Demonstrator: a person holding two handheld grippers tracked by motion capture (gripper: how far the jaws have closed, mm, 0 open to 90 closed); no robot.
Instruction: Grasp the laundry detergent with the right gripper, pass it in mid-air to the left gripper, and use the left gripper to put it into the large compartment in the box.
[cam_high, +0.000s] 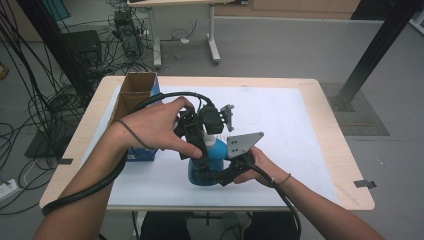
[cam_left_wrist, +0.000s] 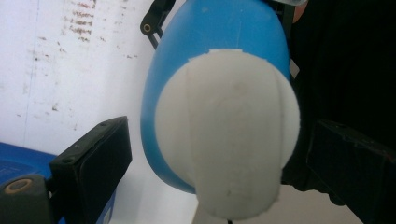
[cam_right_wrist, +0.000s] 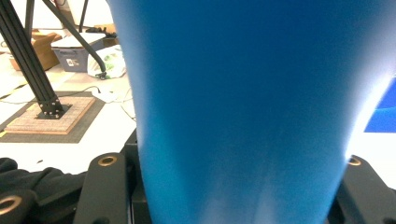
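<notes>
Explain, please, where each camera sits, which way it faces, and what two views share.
High view: above the person's side, facing forward and down on the table; forearms, both hands, both grippers.
Left gripper view: on the left gripper, looking down at the bottle's white cap; its black jaws stand beside the cap.
Right gripper view: on the right gripper, facing the bottle's side; jaws clamp it.
All share the blue bottle.

A bottle (cam_high: 212, 160) stands upright on a mat (cam_high: 300, 130) that covers most of the worktop (cam_high: 340, 150), near the front edge and a little left of centre. Just left of it sits a box (cam_high: 137, 152), and behind that box, toward the far left corner, an open carton (cam_high: 136, 90). The right gripper (cam_high: 220, 176) is at the bottle's near right side (jaws on either side of its body). The left gripper (cam_high: 200, 132) sits above, its jaws flanking the bottle's cap (cam_left_wrist: 229, 135).
</notes>
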